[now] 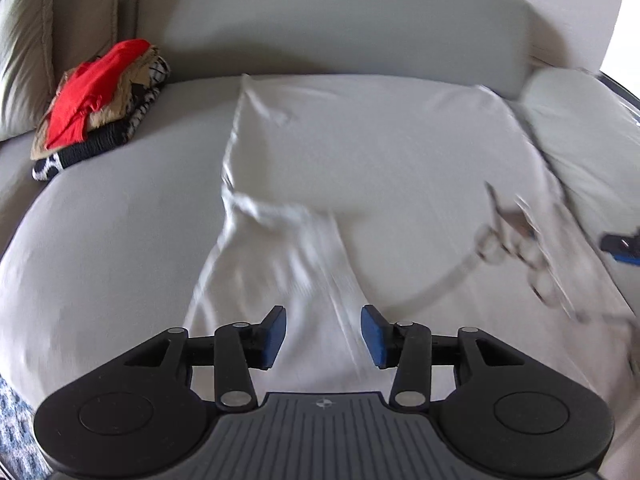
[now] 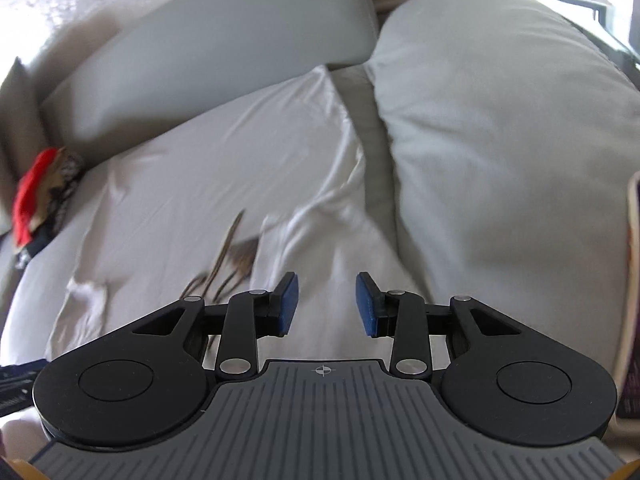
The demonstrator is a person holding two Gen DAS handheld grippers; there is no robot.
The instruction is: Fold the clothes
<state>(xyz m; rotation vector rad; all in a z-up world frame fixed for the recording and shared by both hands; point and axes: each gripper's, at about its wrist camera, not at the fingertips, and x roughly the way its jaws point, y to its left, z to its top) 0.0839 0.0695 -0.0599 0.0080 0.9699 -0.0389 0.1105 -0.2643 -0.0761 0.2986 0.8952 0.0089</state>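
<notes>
White shirt (image 1: 360, 152): spread flat on sofa (image 1: 100, 220).
Left view only: folded pile (image 1: 100, 108) at 10 o'clock.
Left gripper (image 1: 323, 336): tilted down, pads apart, empty.
Right gripper (image 2: 327, 304): likewise.

Your L gripper (image 1: 323, 336) tilts down, jaws apart, blue pads (image 1: 275, 338) gripping nothing. Your R gripper (image 2: 327, 304) likewise: angled down, jaws apart, nothing betw. pads (image 2: 365, 306).

Soft white cloth garment (image 1: 360, 152), matt grey fabric sofa (image 1: 100, 240), matt black plastic gripper (image 1: 323, 334)
</notes>
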